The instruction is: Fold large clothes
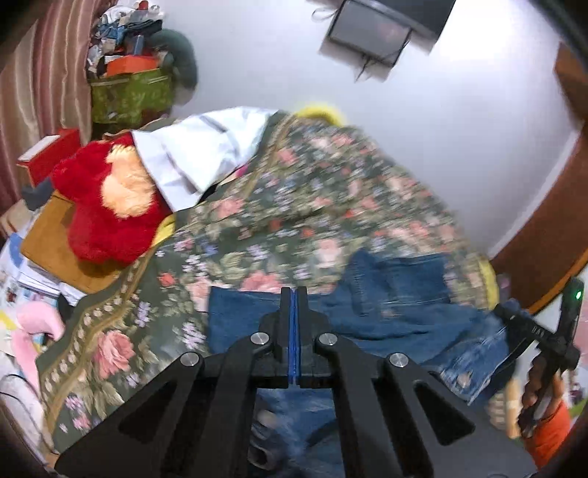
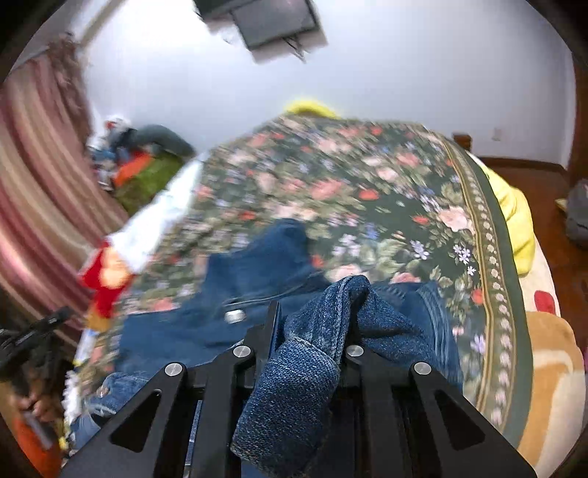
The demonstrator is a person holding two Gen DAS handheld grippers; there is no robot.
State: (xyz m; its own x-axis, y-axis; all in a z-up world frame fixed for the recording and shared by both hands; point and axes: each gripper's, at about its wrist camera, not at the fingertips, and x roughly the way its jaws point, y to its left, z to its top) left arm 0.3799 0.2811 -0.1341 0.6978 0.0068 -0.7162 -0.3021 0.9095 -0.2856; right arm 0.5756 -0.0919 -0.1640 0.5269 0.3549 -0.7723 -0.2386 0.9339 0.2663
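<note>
Both grippers: left gripper point(image 1: 294, 294) shut; right gripper point(image 2: 312, 312) clamps jeans point(image 2: 290, 386).

**A:** any text or labels readable in these? brand, numbers, anything?

**B:** nope, nothing legible tbh. Faint embossed letters on the black gripper body point(image 1: 534, 332) at the right edge of the left wrist view, but too blurry to read. Red box point(image 1: 49, 154) by the curtain has a white face, no print I can make out. Wall screen point(image 1: 369, 33) is dark, no logo visible.
</note>
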